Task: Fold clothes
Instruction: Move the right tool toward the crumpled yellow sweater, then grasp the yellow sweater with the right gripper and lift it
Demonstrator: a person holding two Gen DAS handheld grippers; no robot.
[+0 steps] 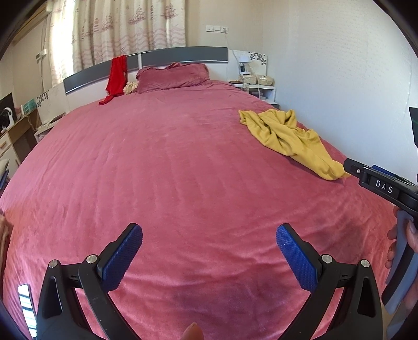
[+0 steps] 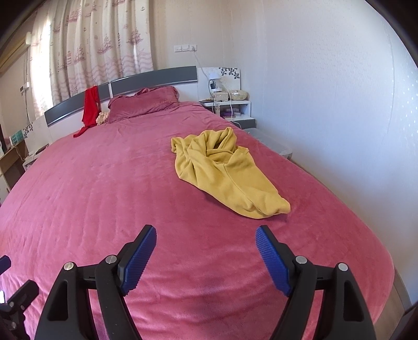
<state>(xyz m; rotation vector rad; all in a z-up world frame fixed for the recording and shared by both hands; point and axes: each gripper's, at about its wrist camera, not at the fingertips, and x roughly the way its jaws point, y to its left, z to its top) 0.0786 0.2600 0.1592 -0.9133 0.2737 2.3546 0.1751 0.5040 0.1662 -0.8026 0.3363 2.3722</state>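
Both claws, L [image 1: 209, 235] & R [image 2: 206, 234], spread; yellow garment [image 2: 224, 172] prob. crumpled, lengthwise toward headboard.

Bedspread [image 2: 104, 196]: pink-red plush cloth, matt, short velvety nap with faint ripples. Pillow [image 2: 143, 103]: same plush cloth. Yellow garment [image 2: 230, 177]: soft knit-like cloth, matt, crumpled in thick folds. Red garment [image 1: 116, 75]: thinner cloth, smoother, slight sheen. Curtain [image 1: 125, 23]: light printed fabric, semi-sheer where backlit. Headboard [image 1: 183, 54]: smooth grey panel, satin finish. Left gripper [image 1: 209, 257] and right gripper [image 2: 206, 257]: matt black plastic arms, shiny metal pins, blue rubbery pads [image 2: 139, 261] with ribbed texture. Wall [image 2: 326, 91]: matt, finely textured.
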